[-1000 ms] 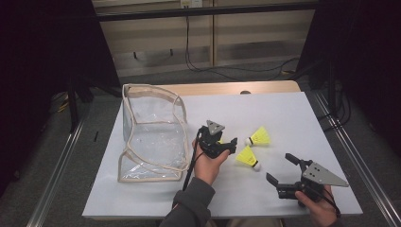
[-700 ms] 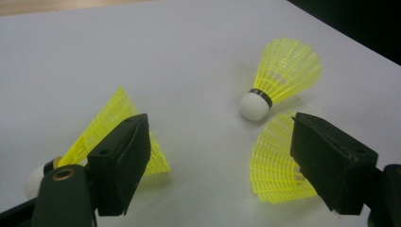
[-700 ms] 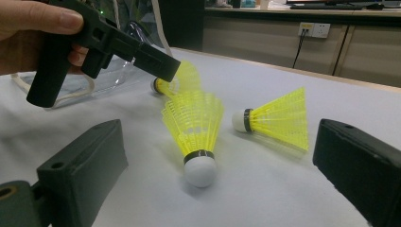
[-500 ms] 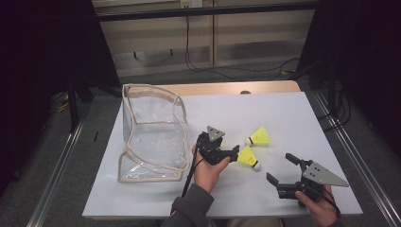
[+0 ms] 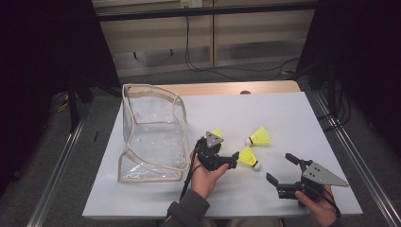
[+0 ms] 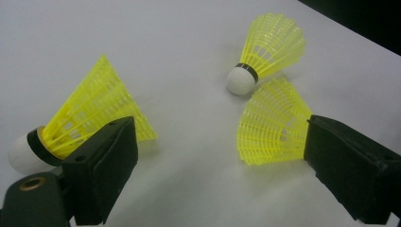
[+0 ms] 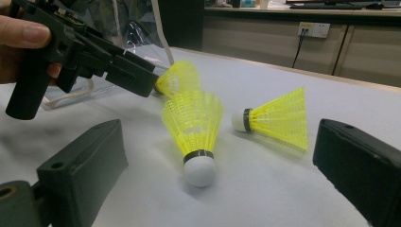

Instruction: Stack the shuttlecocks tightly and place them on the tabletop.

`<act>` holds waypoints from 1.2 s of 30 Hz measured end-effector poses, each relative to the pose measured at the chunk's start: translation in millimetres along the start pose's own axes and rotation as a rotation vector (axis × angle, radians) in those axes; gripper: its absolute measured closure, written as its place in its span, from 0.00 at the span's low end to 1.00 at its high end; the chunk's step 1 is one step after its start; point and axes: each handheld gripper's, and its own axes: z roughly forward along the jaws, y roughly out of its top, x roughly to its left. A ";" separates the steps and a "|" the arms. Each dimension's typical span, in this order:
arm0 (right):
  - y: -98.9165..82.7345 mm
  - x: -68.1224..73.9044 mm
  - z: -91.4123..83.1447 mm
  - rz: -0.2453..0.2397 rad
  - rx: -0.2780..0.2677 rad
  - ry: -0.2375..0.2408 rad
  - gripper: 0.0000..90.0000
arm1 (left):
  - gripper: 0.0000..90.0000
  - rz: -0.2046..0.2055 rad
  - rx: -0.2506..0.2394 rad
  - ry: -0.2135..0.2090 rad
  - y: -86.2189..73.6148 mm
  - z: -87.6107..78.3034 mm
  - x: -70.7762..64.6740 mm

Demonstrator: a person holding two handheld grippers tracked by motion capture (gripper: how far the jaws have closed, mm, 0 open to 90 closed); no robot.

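Observation:
Three yellow shuttlecocks with white corks lie on the white table (image 5: 283, 118). My left gripper (image 5: 227, 149) (image 6: 222, 156) is open and its jaws have just been opening. One shuttlecock (image 6: 90, 118) (image 5: 216, 134) lies behind its left jaw. A second (image 6: 274, 123) (image 5: 249, 157) lies partly in the gap by its right jaw, with no pad pressing on it. The third (image 6: 267, 47) (image 5: 258, 137) lies farther off. My right gripper (image 5: 282, 169) (image 7: 217, 179) stands open at the front right. It faces the second shuttlecock (image 7: 194, 127).
A clear plastic pouch (image 5: 151, 137) with a cream edge stands open on the left of the table. The left gripper (image 7: 80, 52), held in a hand, shows in the right gripper view. Metal rails run along both table sides.
The left gripper's jaws have spread wider and the hand has shifted slightly toward the table's front. A bit of yellow shuttlecock now shows beside its grey plate. The right gripper has stayed still.

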 end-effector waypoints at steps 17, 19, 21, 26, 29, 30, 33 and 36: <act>0.2 0.2 -0.1 -0.001 -0.001 0.000 0.03 | 0.08 0.002 0.010 -0.054 -7.5 -7.3 -3.9; 0.3 0.2 -0.2 0.000 -0.001 0.000 0.03 | 0.08 0.004 0.010 -0.073 -8.2 -8.4 -5.6; 0.2 0.2 -0.3 0.003 0.001 -0.001 0.03 | 0.08 0.013 0.011 -0.082 -8.7 -9.3 -7.6; 0.3 0.4 -0.3 -0.001 -0.001 0.000 0.03 | 0.07 0.023 0.020 -0.109 -13.1 -10.1 -9.7; 0.4 0.3 -0.5 0.000 -0.001 -0.001 0.03 | 0.07 0.025 0.032 -0.122 -16.4 -11.5 -8.9; 0.4 0.3 -0.4 0.000 -0.001 -0.002 0.03 | 0.06 0.029 0.029 -0.123 -17.4 -12.0 -8.9; 0.4 0.5 -0.3 0.001 0.000 0.000 0.03 | 0.06 0.039 0.035 -0.141 -19.3 -13.5 -9.5; 0.4 0.4 -0.2 0.000 -0.002 0.001 0.03 | 0.06 0.050 0.042 -0.160 -20.8 -14.7 -11.6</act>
